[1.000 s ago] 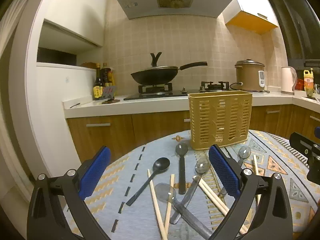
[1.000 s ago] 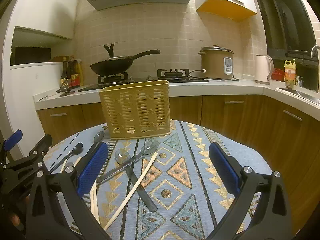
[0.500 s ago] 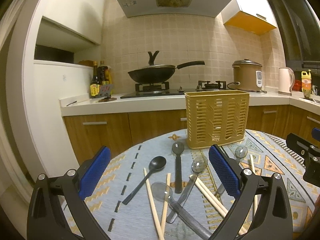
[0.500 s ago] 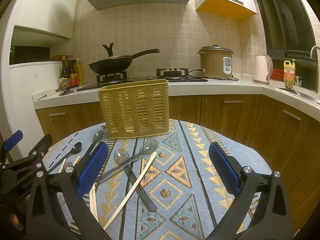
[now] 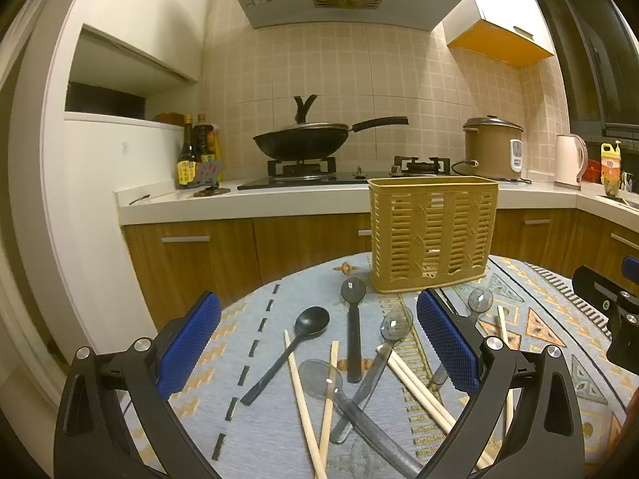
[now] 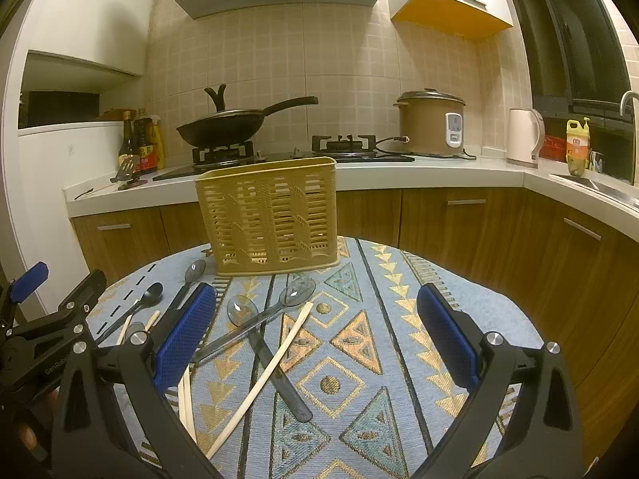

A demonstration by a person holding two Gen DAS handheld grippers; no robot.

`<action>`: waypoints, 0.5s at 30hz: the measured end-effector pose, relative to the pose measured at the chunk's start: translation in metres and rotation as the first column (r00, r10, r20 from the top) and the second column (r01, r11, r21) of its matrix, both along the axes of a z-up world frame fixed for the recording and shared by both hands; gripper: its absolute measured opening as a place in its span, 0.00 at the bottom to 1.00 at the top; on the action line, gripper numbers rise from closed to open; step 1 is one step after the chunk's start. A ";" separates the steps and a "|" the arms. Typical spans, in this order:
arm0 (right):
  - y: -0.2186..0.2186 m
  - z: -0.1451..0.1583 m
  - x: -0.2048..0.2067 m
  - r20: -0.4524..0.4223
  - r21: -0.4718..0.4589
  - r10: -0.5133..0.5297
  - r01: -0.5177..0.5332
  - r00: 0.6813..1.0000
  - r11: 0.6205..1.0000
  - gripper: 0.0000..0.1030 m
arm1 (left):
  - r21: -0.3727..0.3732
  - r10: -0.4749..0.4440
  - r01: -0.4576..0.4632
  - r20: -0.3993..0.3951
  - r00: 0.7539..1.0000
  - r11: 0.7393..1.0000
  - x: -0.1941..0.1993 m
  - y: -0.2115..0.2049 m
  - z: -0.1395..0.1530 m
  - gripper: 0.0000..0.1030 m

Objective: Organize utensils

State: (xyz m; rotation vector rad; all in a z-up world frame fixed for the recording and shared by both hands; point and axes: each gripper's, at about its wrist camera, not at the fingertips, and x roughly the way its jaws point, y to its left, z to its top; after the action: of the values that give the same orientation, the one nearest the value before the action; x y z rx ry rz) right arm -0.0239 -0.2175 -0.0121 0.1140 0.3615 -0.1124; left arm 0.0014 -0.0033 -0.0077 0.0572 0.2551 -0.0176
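Kitchen surface (image 5: pixel 259 419) held scattered spoons; both grippers, left gripper (image 5: pixel 318 343) and right gripper (image 6: pixel 317 337), hovered spread, empty. Best: pinch one loose handle squarely, ahead of the basket (image 5: pixel 433 235).

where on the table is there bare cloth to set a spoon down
Free: the patterned blue tablecloth right of the yellow slotted plastic basket, out to the table's edge. Crowded: in front of the basket toward the left, where grey translucent spoons and pale wooden chopsticks cross.

Beyond the gripper, a black wok (image 5: pixel 303 143) sits on the stove; a rice cooker (image 5: pixel 493 147) and kettle (image 5: pixel 569 159) stand farther right.
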 end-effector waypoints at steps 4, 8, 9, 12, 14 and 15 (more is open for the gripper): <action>0.000 0.000 0.000 -0.002 -0.001 0.000 0.000 1.000 1.000 0.93 | -0.001 -0.001 0.001 -0.004 1.000 1.000 0.001 0.000 0.000 0.93; 0.000 -0.001 0.001 -0.005 0.000 -0.001 0.001 1.000 1.000 0.93 | -0.001 -0.001 0.001 -0.004 1.000 1.000 0.001 0.000 0.000 0.93; 0.000 -0.001 0.000 -0.006 0.001 -0.001 0.001 1.000 1.000 0.93 | -0.002 -0.001 0.001 -0.005 1.000 1.000 0.001 0.000 -0.001 0.93; 0.000 -0.001 0.001 -0.006 0.001 -0.001 0.001 1.000 1.000 0.93 | -0.003 -0.001 0.001 -0.008 1.000 1.000 0.002 0.000 -0.001 0.93; 0.000 -0.001 0.001 -0.007 0.001 -0.001 0.001 1.000 1.000 0.93 | -0.002 -0.001 0.001 -0.006 1.000 1.000 0.002 0.000 -0.001 0.93; 0.000 -0.001 0.001 -0.007 0.000 -0.001 0.001 1.000 1.000 0.93 | -0.001 -0.001 0.001 -0.006 1.000 1.000 0.002 0.000 -0.001 0.93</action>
State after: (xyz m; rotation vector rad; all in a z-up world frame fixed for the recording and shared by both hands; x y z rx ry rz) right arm -0.0228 -0.2178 -0.0133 0.1142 0.3681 -0.1133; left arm 0.0032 -0.0037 -0.0088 0.0559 0.2612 -0.0187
